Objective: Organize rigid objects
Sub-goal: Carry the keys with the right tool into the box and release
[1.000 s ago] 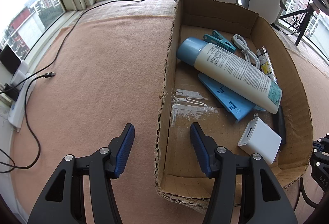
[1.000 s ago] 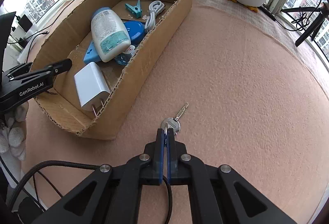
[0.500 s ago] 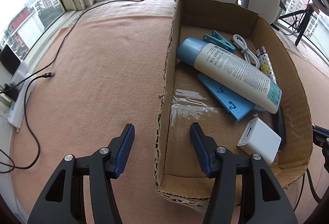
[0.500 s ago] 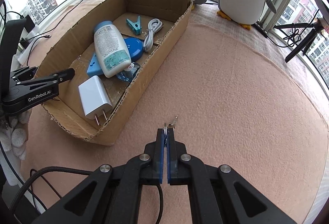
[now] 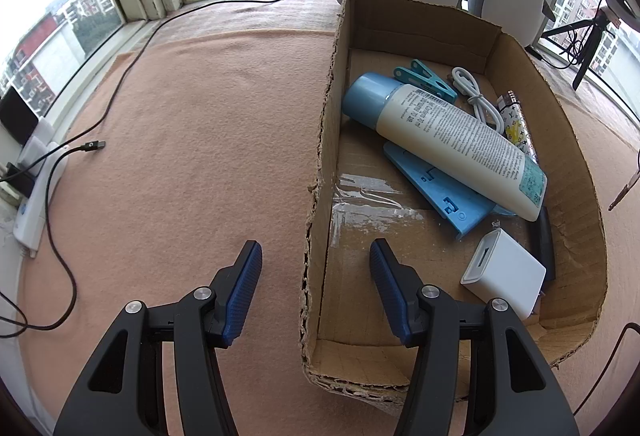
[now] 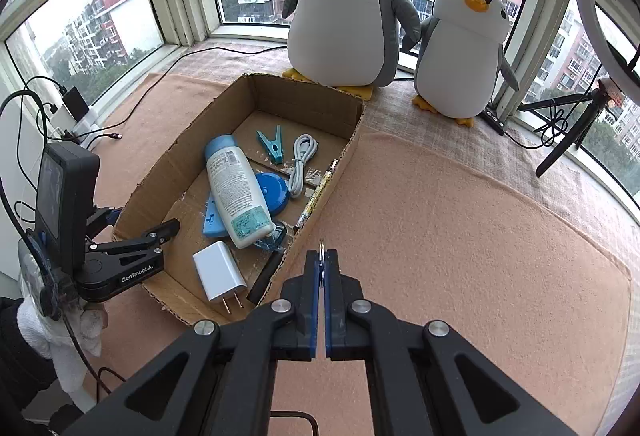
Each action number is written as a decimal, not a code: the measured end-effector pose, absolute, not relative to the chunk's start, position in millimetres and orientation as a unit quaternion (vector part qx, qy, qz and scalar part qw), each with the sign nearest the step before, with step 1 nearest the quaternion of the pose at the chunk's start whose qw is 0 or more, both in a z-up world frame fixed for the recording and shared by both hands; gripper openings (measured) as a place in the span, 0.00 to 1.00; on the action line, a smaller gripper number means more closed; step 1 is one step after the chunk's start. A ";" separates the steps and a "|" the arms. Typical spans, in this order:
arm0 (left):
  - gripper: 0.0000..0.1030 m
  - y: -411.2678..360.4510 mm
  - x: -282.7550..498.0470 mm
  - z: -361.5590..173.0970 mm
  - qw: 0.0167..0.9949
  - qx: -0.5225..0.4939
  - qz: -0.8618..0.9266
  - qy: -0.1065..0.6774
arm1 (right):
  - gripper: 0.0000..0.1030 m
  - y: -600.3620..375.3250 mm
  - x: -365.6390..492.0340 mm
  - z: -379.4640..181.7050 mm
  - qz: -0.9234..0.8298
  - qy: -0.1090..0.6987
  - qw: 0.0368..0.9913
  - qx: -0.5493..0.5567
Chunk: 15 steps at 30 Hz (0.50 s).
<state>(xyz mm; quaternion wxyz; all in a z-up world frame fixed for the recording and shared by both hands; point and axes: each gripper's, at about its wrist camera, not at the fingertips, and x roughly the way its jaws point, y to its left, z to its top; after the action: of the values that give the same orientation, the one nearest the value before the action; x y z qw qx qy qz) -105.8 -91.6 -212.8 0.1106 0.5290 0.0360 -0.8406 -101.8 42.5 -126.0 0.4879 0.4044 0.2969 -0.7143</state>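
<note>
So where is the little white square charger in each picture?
Left wrist view: the small white square plastic charger lies low on the right, in the brown cardboard box's near end, just right of the open left tongs.
Right wrist view: it lies left of centre, prongs toward the camera, in the box's near end.
Shared landmark: the cream lotion bottle with a blue cap lies just beyond it.

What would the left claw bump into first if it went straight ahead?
Probably the cardboard box's torn left wall: the open left claw straddles that wall, one finger inside the box, one outside. Depth is uncertain.
</note>
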 end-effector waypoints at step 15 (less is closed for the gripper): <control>0.55 -88.4 -107.4 -212.9 0.110 0.528 -0.842 0.032 | 0.02 -30.2 -88.2 -137.6 -0.690 0.271 0.526 0.417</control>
<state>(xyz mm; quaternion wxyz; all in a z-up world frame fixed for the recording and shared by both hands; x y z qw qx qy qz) -107.4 -88.4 -212.9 0.1097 0.5276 0.0316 -0.8418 -88.2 -30.2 -137.6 0.5257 0.4166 0.2708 -0.6904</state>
